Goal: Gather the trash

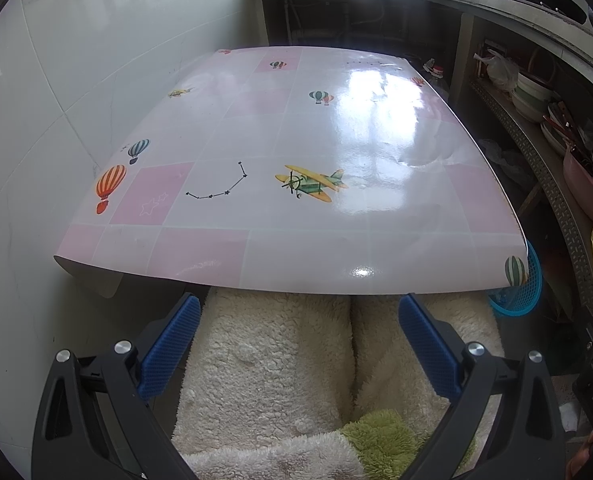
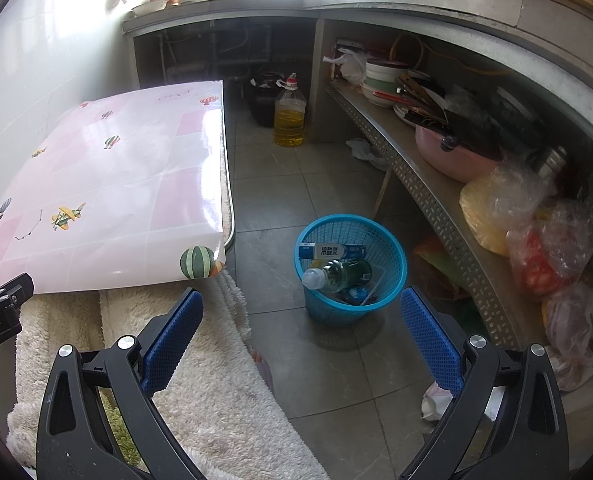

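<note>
A blue mesh waste basket [image 2: 392,252] stands on the tiled floor right of the table. In it lie a clear plastic bottle [image 2: 328,274], a white and blue toothpaste box [image 2: 332,251] and other small trash. Its edge shows past the table corner in the left wrist view [image 1: 532,280]. My right gripper [image 2: 300,300] is open and empty, held above the floor in front of the basket. My left gripper [image 1: 298,304] is open and empty, held over fluffy cream fabric [image 1: 264,360] at the table's near edge. The table [image 1: 296,152] wears a pink checked cloth with nothing on it.
A metal shelf [image 2: 428,184] on the right holds bowls, a pink pot [image 2: 452,156] and bagged food. A bottle of yellow oil [image 2: 289,114] and a dark jar stand on the floor by the counter. Crumpled paper [image 2: 434,398] lies on the floor near my right finger. A white tiled wall runs along the left.
</note>
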`<state>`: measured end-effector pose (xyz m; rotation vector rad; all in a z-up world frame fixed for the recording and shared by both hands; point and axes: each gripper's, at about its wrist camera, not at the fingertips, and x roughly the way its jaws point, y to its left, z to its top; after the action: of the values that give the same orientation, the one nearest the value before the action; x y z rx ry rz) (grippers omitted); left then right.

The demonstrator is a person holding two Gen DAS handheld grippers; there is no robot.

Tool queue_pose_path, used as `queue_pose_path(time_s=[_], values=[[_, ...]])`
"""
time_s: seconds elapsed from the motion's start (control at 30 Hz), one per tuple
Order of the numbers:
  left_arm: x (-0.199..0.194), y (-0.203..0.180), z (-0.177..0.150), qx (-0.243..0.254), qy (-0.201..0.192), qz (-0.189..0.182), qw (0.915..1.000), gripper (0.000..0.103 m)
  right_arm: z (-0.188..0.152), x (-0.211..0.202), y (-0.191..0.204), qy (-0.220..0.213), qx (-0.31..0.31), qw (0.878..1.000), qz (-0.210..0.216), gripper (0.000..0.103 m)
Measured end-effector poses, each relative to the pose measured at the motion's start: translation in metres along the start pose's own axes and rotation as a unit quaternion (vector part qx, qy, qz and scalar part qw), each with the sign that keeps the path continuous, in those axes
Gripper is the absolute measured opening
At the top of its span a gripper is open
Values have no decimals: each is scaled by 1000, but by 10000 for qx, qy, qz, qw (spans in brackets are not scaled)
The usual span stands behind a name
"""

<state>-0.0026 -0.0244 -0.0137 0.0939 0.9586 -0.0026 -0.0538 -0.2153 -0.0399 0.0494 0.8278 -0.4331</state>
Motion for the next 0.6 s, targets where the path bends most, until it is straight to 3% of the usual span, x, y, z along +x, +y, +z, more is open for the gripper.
queue_pose_path(time_s=[0.6], values=[[0,1,1,-4,9,5,10000,97,1,0,8,19,54,10000,30,95]])
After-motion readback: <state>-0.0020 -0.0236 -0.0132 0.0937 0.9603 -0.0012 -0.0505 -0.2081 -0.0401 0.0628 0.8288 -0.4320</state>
